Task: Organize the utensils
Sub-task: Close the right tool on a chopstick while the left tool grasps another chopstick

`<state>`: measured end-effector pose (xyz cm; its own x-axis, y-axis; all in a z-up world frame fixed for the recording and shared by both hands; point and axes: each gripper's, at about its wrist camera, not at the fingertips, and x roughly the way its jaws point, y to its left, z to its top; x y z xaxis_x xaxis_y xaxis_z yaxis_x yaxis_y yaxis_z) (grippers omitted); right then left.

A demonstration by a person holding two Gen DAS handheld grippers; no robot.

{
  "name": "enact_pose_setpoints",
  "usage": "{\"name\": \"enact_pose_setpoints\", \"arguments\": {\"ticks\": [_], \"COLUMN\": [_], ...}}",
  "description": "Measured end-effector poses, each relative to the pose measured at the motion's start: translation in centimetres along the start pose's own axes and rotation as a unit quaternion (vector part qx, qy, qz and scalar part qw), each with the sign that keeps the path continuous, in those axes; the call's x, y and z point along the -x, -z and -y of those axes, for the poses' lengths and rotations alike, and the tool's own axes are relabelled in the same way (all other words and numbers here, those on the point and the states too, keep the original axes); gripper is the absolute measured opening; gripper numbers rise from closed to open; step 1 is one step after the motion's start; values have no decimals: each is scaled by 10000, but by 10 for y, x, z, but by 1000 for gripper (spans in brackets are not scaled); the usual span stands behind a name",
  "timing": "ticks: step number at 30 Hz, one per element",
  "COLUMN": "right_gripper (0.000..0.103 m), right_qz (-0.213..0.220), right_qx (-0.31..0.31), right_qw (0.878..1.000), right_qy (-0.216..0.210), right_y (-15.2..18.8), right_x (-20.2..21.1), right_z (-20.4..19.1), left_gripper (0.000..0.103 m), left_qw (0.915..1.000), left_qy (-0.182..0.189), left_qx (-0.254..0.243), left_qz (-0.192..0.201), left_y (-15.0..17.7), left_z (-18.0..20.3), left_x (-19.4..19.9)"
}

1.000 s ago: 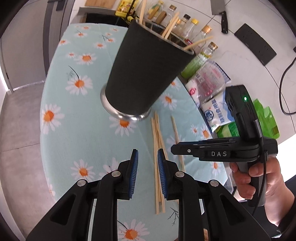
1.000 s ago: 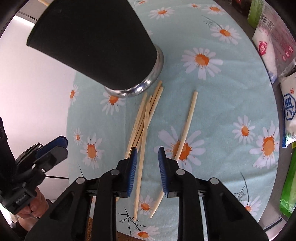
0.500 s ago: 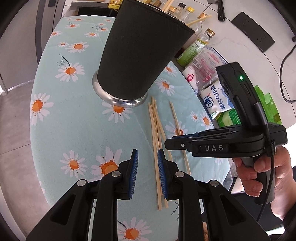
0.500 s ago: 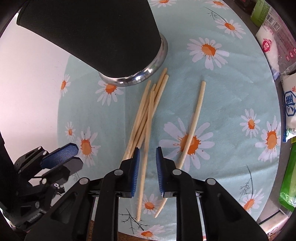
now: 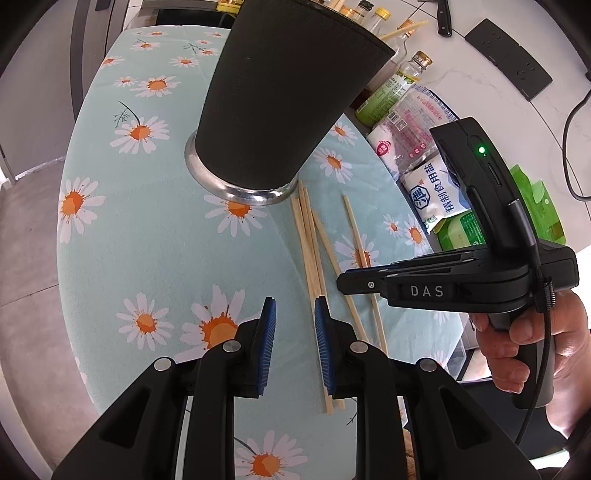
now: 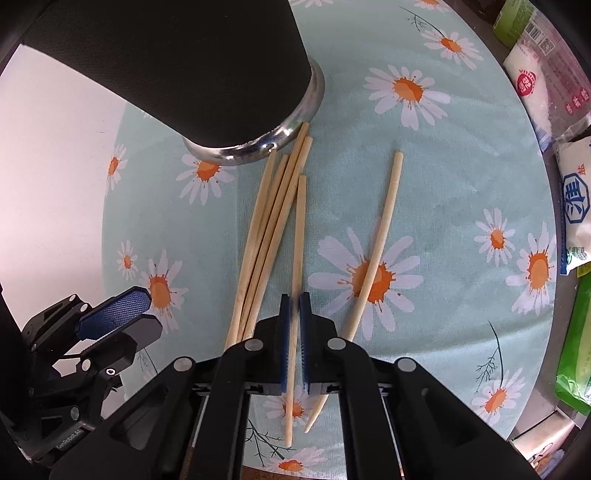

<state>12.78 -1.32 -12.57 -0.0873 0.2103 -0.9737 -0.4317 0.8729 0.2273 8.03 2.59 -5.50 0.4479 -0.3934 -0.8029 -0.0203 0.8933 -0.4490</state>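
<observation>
One pale bamboo chopstick (image 6: 297, 236) clamped in right gripper (image 6: 294, 308); left gripper (image 5: 294, 325) apart.

Black right tool (image 5: 345, 286) marked "DAS", green light, black cable; left tool (image 5: 291, 339) has 2 blue ribbed pads (image 5: 267, 332).

Salt bag (image 5: 437, 192), sauce bottles (image 5: 391, 86), knife (image 5: 443, 18), daisy tablecloth (image 5: 147, 229).
</observation>
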Motion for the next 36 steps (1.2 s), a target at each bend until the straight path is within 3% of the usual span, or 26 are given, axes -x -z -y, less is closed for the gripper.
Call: {"name": "enact_pose_setpoints", "arguments": {"ticks": [10,19,24,30,36], "right_gripper": [6,6,6,6,6], "right_qz": [44,207,214,242,271], "right_qx": [-100,11,65,124,143], "right_qw": [9962,9925,9912,9905,9903], "right_qy": [-866,-1206,-1307,-1347,-1358], "right_y": [3,7,6,12,15], "right_x": [19,51,63,81,90], "right_z": [20,53,80,96,105], "left_gripper": [21,27,27,27,26], "left_qw": [9982,9917,9837,9767,9612], "left_qy": [-508,-1102,-1554,-1783,-2127], "left_qx": [13,-20,-137,-218,-530], "left_qz": [-324,-658,-891,-1172,-1672], "left_y": [-14,-26,-29,-34,-42], "left_z": [19,27,33,38,55], "left_x": [-24,-46,-61,-73,-90]}}
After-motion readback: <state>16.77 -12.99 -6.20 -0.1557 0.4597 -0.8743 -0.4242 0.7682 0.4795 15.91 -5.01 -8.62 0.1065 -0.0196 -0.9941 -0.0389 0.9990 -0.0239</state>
